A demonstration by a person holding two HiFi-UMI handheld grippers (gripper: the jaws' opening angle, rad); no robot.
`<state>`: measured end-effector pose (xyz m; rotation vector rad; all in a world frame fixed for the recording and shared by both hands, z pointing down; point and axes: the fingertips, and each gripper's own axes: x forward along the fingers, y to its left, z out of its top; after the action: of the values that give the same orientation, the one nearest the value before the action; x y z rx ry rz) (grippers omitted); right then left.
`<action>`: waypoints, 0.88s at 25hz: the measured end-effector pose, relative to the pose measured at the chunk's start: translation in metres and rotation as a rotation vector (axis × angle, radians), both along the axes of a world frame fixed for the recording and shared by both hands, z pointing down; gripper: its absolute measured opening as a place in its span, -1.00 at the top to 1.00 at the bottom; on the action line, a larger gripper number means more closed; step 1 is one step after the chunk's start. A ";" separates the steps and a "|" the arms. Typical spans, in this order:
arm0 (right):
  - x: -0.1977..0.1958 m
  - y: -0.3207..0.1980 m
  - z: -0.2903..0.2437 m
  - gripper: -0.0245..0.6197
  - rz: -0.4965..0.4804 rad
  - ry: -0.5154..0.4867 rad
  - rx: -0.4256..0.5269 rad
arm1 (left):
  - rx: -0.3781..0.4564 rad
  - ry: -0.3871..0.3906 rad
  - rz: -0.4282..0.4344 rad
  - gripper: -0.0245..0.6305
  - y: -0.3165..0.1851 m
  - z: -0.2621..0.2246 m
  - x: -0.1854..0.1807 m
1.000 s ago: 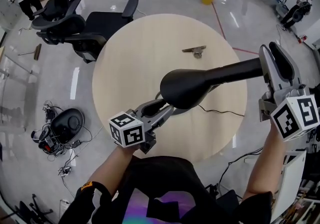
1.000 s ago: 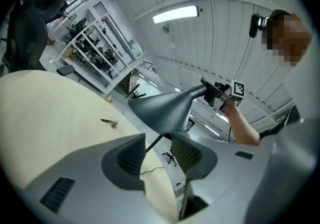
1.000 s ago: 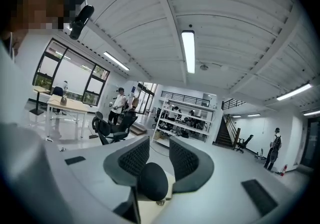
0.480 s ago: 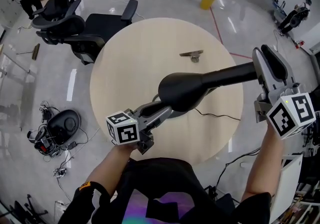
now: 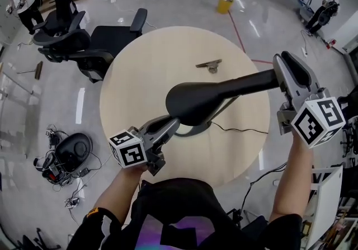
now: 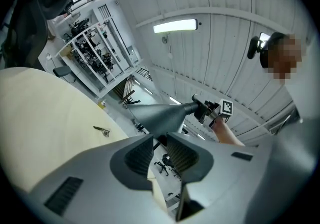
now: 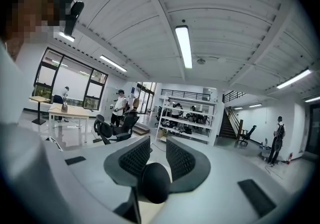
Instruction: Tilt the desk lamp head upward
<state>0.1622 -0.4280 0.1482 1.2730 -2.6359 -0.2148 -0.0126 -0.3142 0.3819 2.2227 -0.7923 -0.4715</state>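
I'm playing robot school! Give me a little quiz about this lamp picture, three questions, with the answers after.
1. Pick one: the top of the table is A) round, B) square, C) triangle-shaped.
2. True or false: the lamp head is white.
3. Fill the gap: the lamp arm is gripped by the ___ gripper.

Key
1: A.
2: False, it is black.
3: the right gripper.
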 end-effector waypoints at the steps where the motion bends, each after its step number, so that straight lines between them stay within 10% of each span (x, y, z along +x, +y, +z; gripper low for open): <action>1: 0.002 0.000 0.001 0.59 0.005 -0.006 -0.001 | 0.006 0.000 -0.005 0.53 0.001 -0.004 -0.003; 22: 0.052 -0.006 0.051 0.59 0.072 -0.173 -0.101 | 0.295 -0.114 -0.129 0.60 0.000 -0.139 -0.048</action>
<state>0.2142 -0.4339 0.1988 1.4079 -2.6962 0.0412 -0.0607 -0.3139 0.2429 2.4980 -0.9841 -0.5581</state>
